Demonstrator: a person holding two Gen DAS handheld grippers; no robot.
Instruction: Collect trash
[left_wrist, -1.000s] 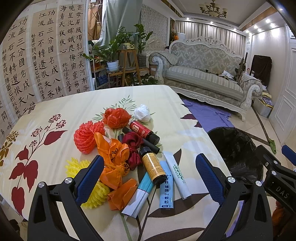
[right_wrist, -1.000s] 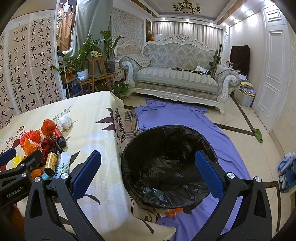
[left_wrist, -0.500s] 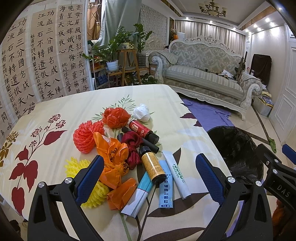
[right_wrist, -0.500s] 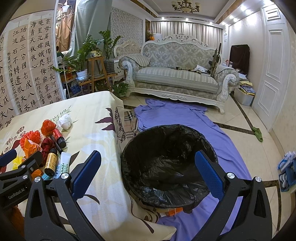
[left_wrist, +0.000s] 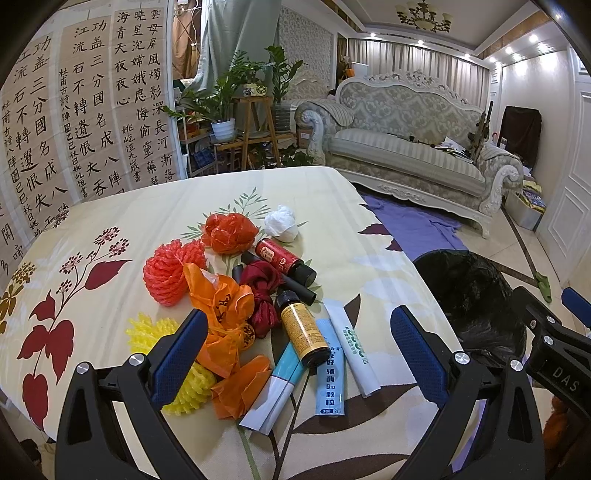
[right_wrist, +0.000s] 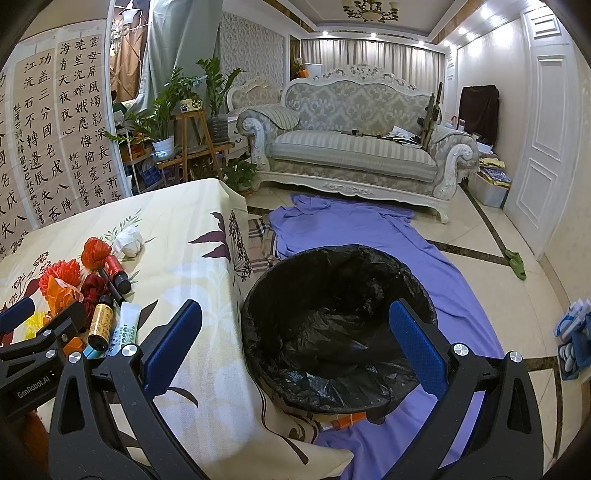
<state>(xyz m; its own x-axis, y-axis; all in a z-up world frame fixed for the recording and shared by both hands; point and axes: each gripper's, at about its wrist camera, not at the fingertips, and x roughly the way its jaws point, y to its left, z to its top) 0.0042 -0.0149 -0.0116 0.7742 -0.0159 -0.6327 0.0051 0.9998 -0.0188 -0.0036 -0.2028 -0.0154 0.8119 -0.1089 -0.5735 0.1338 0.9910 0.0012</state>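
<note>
Currently, nothing is collected.
Left gripper (left_wrist: 295, 354): jaws wide apart, empty — hovering over the near end of the trash pile.
Right gripper (right_wrist: 295, 347): wide open, empty, above the bin (right_wrist: 338, 328).
Trash: heaped on the counter (left_wrist: 110, 221); bin on the floor just beside it.
Handling: amber bottle (left_wrist: 301, 330) likely rigid and smooth — grip mid-body; orange wrapper (left_wrist: 221, 314) soft, light — pinch a fold.
</note>
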